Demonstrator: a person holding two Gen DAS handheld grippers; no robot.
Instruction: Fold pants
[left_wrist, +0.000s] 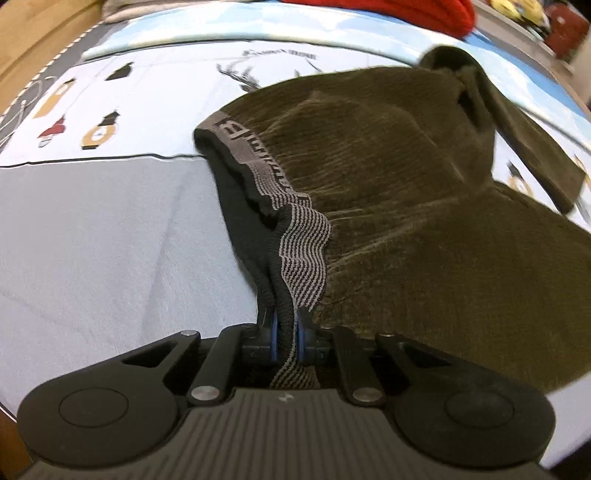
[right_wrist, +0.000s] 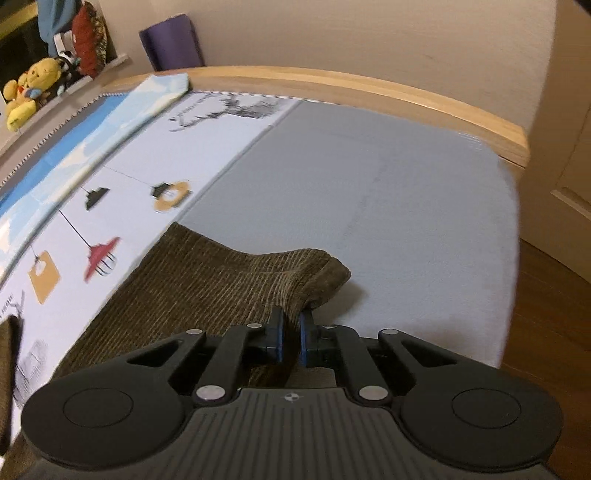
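Both your grippers tilt steeply down over the bed. Left gripper clamped on the pants' waistband, pants spreading toward 1 o'clock. Right gripper pinched on a leg end, cloth trailing to 9 o'clock.

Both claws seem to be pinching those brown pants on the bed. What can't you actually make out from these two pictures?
- Left wrist view: the pants run off the right edge, so the legs' full length is hidden.
- Left wrist view: lettering on the waistband is too warped to read.
- Right wrist view: the right gripper body covers the cloth below its pads.
- Right wrist view: the bedsheet prints are motion-blurred.
- Neither view shows the other gripper, including the left gripper.
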